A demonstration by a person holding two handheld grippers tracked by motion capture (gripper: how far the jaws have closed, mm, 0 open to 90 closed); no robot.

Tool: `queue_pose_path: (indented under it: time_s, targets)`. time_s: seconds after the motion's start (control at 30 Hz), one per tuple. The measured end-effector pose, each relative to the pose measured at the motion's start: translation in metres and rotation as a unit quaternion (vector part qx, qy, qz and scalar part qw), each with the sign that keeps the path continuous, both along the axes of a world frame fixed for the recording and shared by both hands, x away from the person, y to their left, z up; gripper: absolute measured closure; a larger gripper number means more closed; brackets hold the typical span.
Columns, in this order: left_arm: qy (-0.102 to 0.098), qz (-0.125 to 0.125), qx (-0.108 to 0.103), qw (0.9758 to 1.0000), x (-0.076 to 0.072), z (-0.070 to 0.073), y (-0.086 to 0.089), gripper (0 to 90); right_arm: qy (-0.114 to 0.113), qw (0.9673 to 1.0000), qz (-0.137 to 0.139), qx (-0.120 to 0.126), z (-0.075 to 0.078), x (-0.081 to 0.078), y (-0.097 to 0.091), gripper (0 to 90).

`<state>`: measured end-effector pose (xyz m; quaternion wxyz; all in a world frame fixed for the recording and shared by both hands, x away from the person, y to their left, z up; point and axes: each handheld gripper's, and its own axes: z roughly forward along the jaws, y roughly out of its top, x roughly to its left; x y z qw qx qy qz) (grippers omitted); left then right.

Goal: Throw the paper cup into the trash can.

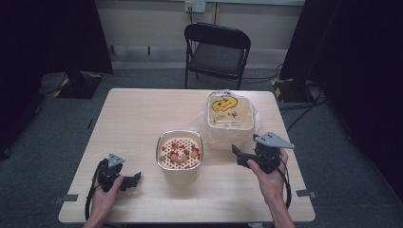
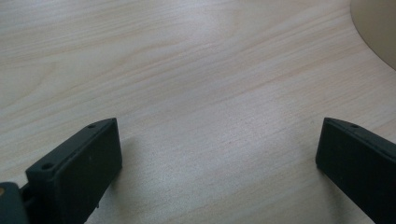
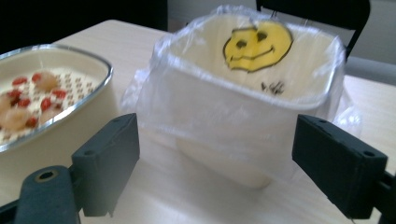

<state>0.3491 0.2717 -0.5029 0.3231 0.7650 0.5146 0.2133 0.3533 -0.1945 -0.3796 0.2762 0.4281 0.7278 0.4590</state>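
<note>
On the pale wooden worktop (image 1: 142, 118), behind which a black folding chair (image 1: 217, 50) stands, two containers sit near the middle: a cream square bin lined with a clear plastic bag bearing a yellow smiley face (image 1: 229, 118), and just in front of it a cream metal-rimmed container with a perforated tray of red and pale pieces (image 1: 179, 153) (what they are cannot be told). The right hand (image 1: 271, 178) lifts the right gripper (image 1: 240, 154) off the surface, jaws wide and empty, aimed at the lined bin. The left hand (image 1: 102, 197) rests low by the near edge, its left gripper (image 1: 134, 179) also spread wide over bare wood.
</note>
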Motion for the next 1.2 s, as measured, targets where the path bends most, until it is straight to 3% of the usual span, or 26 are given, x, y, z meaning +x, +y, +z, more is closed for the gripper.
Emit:
queue_pose_path:
  time_s: [0.1, 0.17, 0.2, 0.37, 0.43, 0.5, 0.57, 0.63, 0.83, 0.87, 0.9, 0.97, 1.2]
  targets:
    - [0.000, 0.000, 0.000, 1.0000, 0.000, 0.000, 0.000, 0.0, 0.017, 0.9998, 0.002, -0.008, -0.021, -0.004, -0.004, 14.3]
    - [0.000, 0.000, 0.000, 1.0000, 0.000, 0.000, 0.000, 0.0, 0.024, 0.9997, 0.000, -0.005, -0.026, -0.005, -0.006, 14.3]
    - [0.000, 0.001, -0.001, 1.0000, 0.000, 0.000, 0.000, 0.0, 0.033, 0.9994, -0.002, -0.006, -0.038, -0.008, -0.008, 14.4]
    - [0.000, 0.000, 0.000, 1.0000, 0.000, 0.000, 0.000, 0.0, 0.049, 0.9987, -0.010, -0.009, -0.056, -0.011, -0.013, 14.3]
    - [0.000, 0.000, 0.000, 1.0000, 0.000, 0.000, 0.000, 0.0, 0.068, 0.9974, -0.016, -0.017, -0.072, -0.012, -0.017, 14.3]
    - [0.000, 0.000, 0.000, 1.0000, 0.000, 0.000, 0.000, 0.0, 0.071, 0.9971, -0.019, -0.017, -0.076, -0.012, -0.018, 14.4]
    - [0.000, 0.000, 0.000, 1.0000, 0.000, 0.000, 0.000, 0.0, 0.095, 0.9949, -0.022, -0.027, -0.091, -0.011, -0.021, 14.7]
    - [0.000, 0.000, 0.000, 1.0000, 0.000, 0.000, 0.000, 0.0, 0.103, 0.9936, -0.028, -0.038, -0.099, -0.011, -0.023, 14.8]
    - [0.000, 0.000, 0.000, 1.0000, 0.000, 0.000, 0.000, 0.0, 0.120, 0.9895, -0.046, -0.066, -0.111, -0.009, -0.027, 14.7]
    - [0.000, 0.000, 0.000, 1.0000, 0.000, 0.000, 0.000, 0.0, 0.125, 0.9875, -0.043, -0.086, -0.115, -0.008, -0.026, 14.5]
    - [0.000, 0.000, 0.000, 1.0000, 0.000, 0.000, 0.000, 0.0, 0.127, 0.9870, -0.043, -0.089, -0.117, -0.007, -0.026, 14.1]
    - [0.000, 0.000, 0.000, 1.0000, 0.000, 0.000, 0.000, 0.0, 0.129, 0.9876, -0.045, -0.077, -0.120, -0.007, -0.027, 13.6]
    - [0.000, 0.000, 0.000, 1.0000, 0.000, 0.000, 0.000, 0.0, 0.134, 0.9875, -0.045, -0.069, -0.121, -0.006, -0.029, 13.2]
